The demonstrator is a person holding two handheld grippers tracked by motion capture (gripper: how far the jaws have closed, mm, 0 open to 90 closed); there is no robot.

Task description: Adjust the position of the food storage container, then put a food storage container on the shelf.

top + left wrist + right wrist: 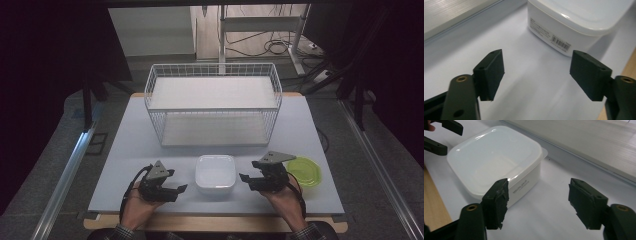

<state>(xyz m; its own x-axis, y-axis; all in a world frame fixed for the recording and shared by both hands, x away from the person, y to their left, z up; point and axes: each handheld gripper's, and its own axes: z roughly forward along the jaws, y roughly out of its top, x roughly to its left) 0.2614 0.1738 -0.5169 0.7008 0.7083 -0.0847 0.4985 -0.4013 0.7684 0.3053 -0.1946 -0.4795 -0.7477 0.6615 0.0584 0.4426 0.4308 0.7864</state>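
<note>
A white square container sits on the pale worktop near its front edge, between the 2 claws. It is open at the top, with a rounded rim and a barcode label on one side wall, seen in the left gripper view. The left claw rests just left of the container, released, its jaws spread wide with nothing between them and pointing toward the container's side. The right claw sits just right of the container, also released, jaws apart and aimed at the container's near corner without touching it. A green round lid lies flat on the worktop just beyond the right hand. A white wire basket with 2 levels stands farther back at the middle of the worktop, well apart from both claws.
</note>
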